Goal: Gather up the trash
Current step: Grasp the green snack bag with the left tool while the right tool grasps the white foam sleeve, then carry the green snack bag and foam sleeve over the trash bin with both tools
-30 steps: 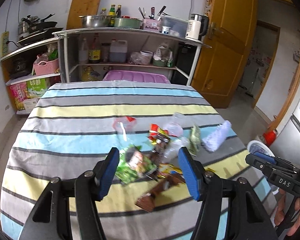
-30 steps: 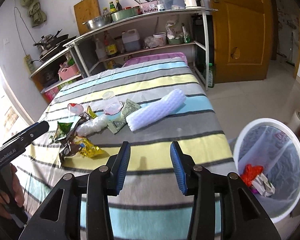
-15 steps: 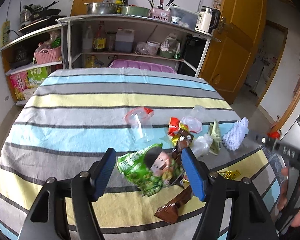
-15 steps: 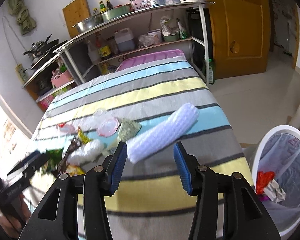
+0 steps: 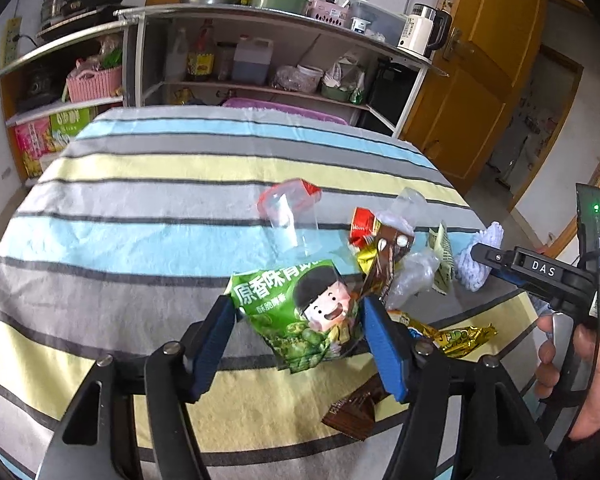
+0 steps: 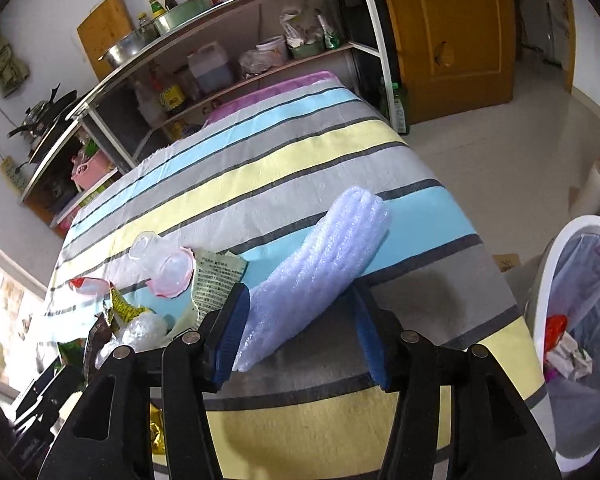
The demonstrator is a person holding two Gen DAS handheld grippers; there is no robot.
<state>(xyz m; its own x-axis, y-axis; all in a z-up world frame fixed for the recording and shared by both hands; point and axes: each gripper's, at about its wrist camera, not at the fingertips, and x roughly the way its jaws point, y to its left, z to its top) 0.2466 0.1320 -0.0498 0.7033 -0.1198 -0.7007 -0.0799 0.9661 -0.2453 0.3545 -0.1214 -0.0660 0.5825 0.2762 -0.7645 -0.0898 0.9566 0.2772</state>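
Left hand-held gripper [image 5: 298, 332] closing around green snack bag [image 5: 300, 312], lower centre, amid wrapper pile on tabletop [image 5: 140, 208]. Right hand-held gripper [image 6: 300, 334] opening, straddling bubble wrap roll [image 6: 320, 272]. Risk: thin bag slips out; soft roll squashes, rolls off the edge short of bin [image 6: 548, 280].

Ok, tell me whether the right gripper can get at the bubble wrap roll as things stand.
Probably yes. The right gripper already straddles the near end of the bubble wrap roll, its jaws opening, and nothing lies on top of the roll. The left pad looks close to the roll; the right pad stands clear of it.
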